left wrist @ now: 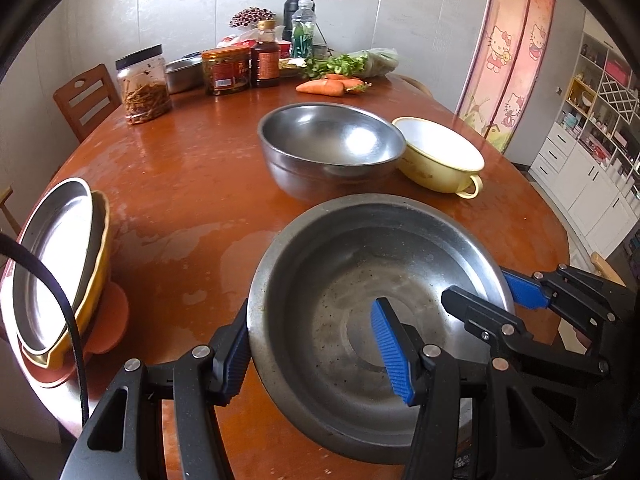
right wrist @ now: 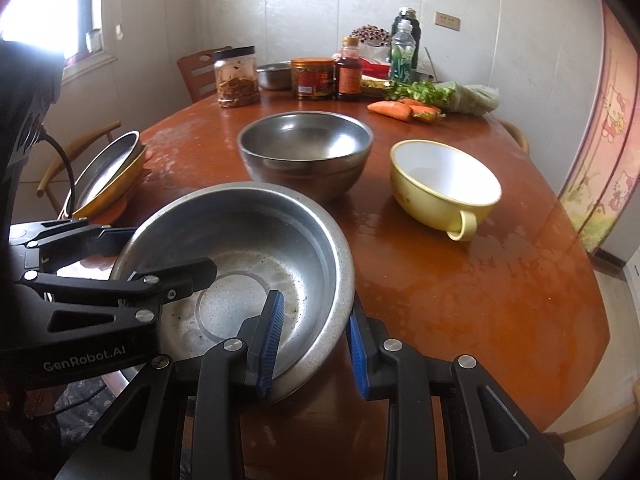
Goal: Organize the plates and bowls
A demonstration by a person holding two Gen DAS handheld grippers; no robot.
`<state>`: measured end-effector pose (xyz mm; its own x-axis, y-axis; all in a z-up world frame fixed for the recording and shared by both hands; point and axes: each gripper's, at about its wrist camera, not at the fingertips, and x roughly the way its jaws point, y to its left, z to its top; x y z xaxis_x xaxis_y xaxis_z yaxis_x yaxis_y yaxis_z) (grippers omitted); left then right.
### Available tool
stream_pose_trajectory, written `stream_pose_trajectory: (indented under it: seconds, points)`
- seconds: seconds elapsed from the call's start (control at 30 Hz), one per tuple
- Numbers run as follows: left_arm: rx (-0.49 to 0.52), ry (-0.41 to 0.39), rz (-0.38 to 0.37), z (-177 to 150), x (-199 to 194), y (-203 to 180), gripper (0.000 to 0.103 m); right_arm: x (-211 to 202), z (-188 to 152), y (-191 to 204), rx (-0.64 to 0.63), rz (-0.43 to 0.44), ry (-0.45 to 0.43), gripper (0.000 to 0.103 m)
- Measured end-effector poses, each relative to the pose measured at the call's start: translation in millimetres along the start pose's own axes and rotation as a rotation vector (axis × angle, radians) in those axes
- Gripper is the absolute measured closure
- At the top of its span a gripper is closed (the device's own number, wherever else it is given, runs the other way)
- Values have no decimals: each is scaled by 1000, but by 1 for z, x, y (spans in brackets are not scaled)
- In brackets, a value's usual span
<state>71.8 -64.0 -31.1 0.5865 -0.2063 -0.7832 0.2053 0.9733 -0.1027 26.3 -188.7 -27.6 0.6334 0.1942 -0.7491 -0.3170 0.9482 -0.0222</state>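
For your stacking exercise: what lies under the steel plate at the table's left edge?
Under the steel plate sits a yellow dish, then an orange plate. Their insides are covered.

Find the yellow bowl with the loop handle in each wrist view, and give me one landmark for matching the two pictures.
Left wrist view: the yellow bowl sits right of centre in the upper half, touching the right side of the deep steel bowl.
Right wrist view: the yellow bowl sits right of centre, apart from the deep steel bowl.
Shared landmark: the carrots beyond both bowls.
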Motion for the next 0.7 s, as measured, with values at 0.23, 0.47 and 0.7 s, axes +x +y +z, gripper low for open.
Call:
stream_pose_trajectory:
  seconds: [0.23, 0.47, 0.7]
  points:
    - [10, 0, -23, 2, 4, -7, 46, 2, -2, -12, 32, -10, 8, 70]
    - [8, 0, -22, 1, 4, -7, 46, 1, -1, -16, 57, 20, 9, 68]
    - [-8, -14, -18, 3, -1, -1, 46, -2, -1, -20, 87, 56, 7, 65]
